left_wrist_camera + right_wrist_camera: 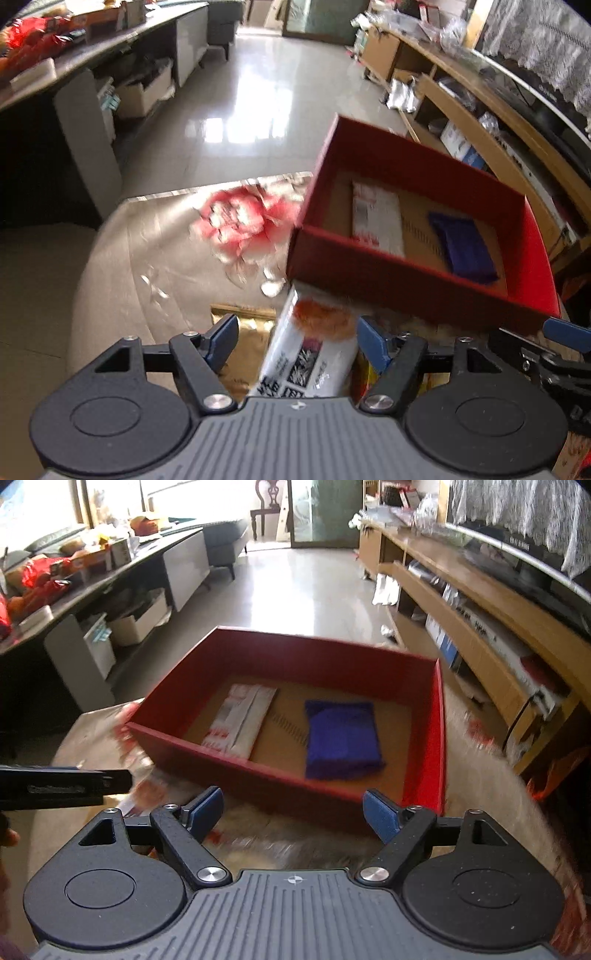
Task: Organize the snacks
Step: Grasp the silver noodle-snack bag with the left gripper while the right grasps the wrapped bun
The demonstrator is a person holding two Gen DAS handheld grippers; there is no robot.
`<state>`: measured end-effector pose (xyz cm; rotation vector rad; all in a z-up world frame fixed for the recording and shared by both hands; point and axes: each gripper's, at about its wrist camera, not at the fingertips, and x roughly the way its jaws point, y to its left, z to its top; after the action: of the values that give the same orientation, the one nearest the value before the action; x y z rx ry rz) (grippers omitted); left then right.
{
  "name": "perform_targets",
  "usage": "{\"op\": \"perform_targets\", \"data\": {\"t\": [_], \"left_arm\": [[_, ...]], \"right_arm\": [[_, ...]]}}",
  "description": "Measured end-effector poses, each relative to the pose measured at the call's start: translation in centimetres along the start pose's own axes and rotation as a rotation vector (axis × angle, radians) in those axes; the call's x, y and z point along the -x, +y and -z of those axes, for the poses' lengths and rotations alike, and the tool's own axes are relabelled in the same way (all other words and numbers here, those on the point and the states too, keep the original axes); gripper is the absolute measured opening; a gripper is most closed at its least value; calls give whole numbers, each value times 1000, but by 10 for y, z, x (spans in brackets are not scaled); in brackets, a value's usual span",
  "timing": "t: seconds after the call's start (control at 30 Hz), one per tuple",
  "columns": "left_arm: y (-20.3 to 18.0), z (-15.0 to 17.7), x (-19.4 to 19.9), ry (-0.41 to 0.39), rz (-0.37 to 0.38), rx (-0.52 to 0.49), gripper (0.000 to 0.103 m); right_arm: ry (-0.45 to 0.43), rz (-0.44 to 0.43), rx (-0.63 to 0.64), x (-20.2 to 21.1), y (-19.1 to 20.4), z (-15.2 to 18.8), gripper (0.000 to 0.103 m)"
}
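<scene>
Landmark: red box (pixel 291 775), open-topped, on the bench (pixel 122 266).
White packet (pixel 242 720): inside box, left half, long axis toward far wall.
Blue packet (pixel 341 740): inside box, right of white packet, lying flat.
White pouch (pixel 310 354): outside box, against near wall, between left jaws, untouched.
Left hand-held gripper (pixel 297 341): jaws apart, gripping nothing.
Right hand-held gripper (pixel 293 812): jaws wide, empty, before near wall.

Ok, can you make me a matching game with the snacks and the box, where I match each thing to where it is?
Things:
1. blue packet
2. white and red packet
3. white bag with black print
4. red box

Places:
A. outside the box, between the left gripper's open fingers
B. on the table, ahead of the right gripper
C. inside the box, right side
D. inside the box, left side

Pairs: 1-C, 2-D, 3-A, 4-B
</scene>
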<state>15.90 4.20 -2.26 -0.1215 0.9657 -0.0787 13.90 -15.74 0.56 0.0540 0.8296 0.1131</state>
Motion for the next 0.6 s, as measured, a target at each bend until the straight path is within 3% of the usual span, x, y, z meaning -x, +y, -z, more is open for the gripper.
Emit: {"op": "perform_targets", "data": {"t": [0.23,0.43,0.6], "left_arm": [[-11,4,-20,59,-5,-41,77],[-12,11,-34,90,-54,-55,77],[-16,16,-25,109,-47,-44,57]], "right_arm": [[43,-8,-34,4,3,18,88],[67,-2,-36,-2,1,21,88],[76,-20,-33,-2,2,22,88]]}}
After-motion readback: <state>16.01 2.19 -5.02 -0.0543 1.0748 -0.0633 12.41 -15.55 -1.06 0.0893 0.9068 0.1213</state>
